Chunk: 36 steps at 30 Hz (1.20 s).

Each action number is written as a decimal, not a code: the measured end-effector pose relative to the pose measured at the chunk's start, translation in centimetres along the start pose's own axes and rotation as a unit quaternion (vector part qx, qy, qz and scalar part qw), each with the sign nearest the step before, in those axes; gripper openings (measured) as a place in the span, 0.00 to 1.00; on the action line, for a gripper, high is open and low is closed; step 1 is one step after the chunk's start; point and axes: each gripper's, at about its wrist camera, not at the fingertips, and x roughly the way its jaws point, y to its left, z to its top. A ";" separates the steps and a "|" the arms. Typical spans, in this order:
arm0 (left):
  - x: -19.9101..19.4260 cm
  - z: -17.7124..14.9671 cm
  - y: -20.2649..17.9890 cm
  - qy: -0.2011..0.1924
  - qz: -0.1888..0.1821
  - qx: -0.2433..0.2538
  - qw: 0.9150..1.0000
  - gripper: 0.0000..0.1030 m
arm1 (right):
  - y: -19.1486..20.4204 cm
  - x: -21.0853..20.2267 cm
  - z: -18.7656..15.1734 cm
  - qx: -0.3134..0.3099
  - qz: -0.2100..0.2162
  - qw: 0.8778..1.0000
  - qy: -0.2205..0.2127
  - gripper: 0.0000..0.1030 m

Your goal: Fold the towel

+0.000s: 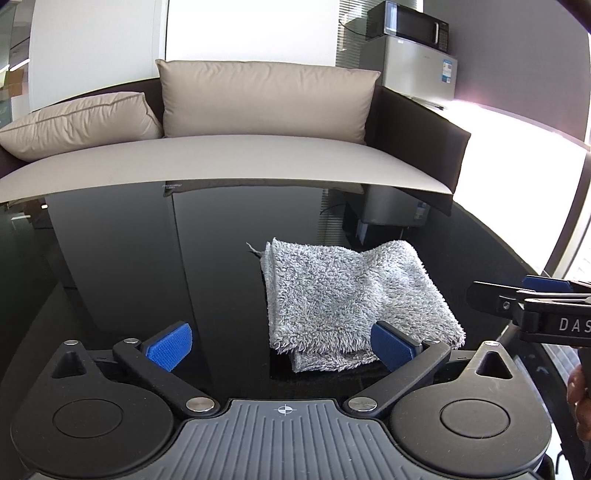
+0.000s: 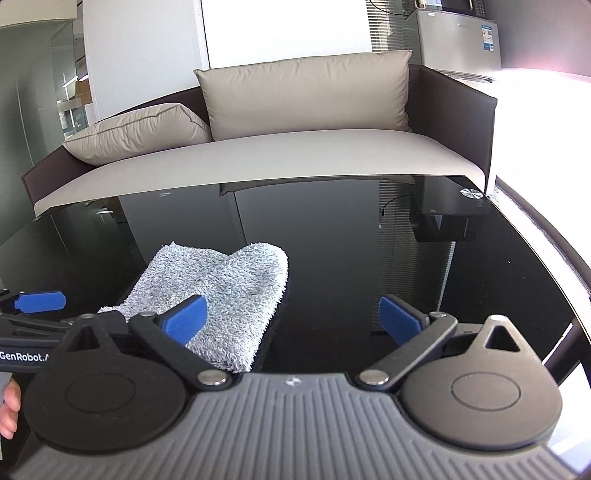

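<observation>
A grey fluffy towel [image 1: 351, 299] lies folded in layers on the black glossy table [image 1: 147, 277]. My left gripper [image 1: 282, 349] is open and empty, its right pad just in front of the towel's near edge. The towel also shows in the right wrist view [image 2: 225, 291], left of centre. My right gripper [image 2: 293, 321] is open and empty, its left pad over the towel's near part. The right gripper's fingers [image 1: 517, 299] show at the right edge of the left wrist view, beside the towel. The left gripper's blue pad [image 2: 40, 302] shows at the left edge of the right wrist view.
A beige sofa [image 1: 236, 155] with cushions [image 1: 266, 99] stands right behind the table's far edge. A small fridge [image 1: 421, 70] with a microwave [image 1: 410, 26] on top is at the back right. A round metal fitting [image 2: 471, 193] sits at the table's far right corner.
</observation>
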 end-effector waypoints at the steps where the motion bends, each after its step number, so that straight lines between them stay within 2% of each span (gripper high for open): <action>1: -0.2 0.0 0.0 -0.002 0.000 -0.002 1.000 0.99 | -0.1 -0.3 -0.1 0.002 -0.001 1.000 0.001 0.99; 36: -6.6 -4.1 -0.6 -0.009 0.008 0.009 1.000 0.99 | -0.4 -7.6 -4.8 0.016 -0.007 1.000 0.024 1.00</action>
